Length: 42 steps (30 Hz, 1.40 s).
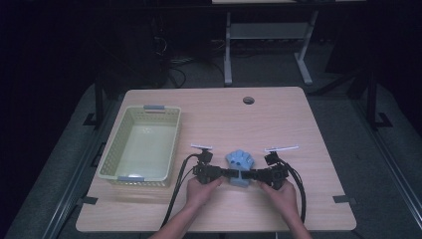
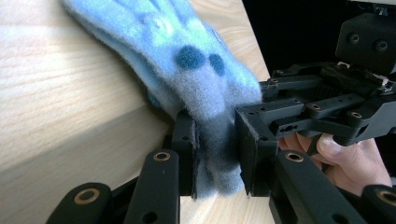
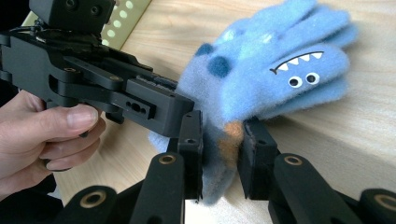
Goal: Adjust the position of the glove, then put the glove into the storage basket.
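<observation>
A fuzzy light-blue glove (image 1: 240,160) with a monster face lies on the wooden table (image 1: 298,124), near its front edge. In the high view both grippers meet at its cuff from either side. My left gripper (image 2: 217,149) is shut on the cuff of the glove (image 2: 187,60), and the pads squeeze the fabric. My right gripper (image 3: 222,149) is shut on the same cuff, with the glove (image 3: 280,70) and its fingers spread beyond the jaws. The two grippers stand close together; the left gripper (image 3: 116,88) lies just beside the right one's jaws. A hand holds each.
A pale green perforated basket (image 1: 149,110) stands empty on the left of the table. A round cable hole (image 1: 248,100) sits near the far edge. Black cables trail from both grippers toward the front edge. A desk frame stands beyond the table.
</observation>
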Motion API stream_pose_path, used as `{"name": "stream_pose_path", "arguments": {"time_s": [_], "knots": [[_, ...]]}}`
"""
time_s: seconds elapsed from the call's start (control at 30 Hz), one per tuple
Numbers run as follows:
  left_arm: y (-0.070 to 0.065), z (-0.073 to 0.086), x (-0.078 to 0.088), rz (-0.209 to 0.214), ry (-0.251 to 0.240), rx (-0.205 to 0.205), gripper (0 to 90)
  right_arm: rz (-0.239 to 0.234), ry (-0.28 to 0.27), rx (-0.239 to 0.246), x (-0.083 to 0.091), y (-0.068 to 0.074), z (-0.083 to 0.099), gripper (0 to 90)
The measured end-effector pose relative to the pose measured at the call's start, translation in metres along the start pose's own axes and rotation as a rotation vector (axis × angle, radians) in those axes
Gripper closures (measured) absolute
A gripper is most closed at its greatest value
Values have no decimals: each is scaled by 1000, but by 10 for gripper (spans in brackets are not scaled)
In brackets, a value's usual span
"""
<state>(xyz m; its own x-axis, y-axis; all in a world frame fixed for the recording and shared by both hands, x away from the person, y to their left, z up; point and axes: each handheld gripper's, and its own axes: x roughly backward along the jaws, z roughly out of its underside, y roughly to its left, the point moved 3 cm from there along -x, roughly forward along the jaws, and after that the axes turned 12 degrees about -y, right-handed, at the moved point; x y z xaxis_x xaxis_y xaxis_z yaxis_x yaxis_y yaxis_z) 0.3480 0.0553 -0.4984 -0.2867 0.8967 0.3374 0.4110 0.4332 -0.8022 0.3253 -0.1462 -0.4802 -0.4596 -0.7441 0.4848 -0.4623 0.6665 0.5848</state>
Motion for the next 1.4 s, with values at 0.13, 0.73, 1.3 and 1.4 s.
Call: {"name": "stream_pose_path", "arguments": {"time_s": [0.13,0.73,1.3,1.4], "knots": [[-3,-1,0,6,4,-13,704,4,-11,-2,3,2,-1,728],[-11,-5,10,10,-16,-43,703,9,-4,50,5,15,-9,728],[-16,-12,25,13,-27,-72,704,-13,-4,63,2,26,-18,728],[-18,-14,29,17,-32,-77,704,-19,5,59,2,30,-21,728]]}}
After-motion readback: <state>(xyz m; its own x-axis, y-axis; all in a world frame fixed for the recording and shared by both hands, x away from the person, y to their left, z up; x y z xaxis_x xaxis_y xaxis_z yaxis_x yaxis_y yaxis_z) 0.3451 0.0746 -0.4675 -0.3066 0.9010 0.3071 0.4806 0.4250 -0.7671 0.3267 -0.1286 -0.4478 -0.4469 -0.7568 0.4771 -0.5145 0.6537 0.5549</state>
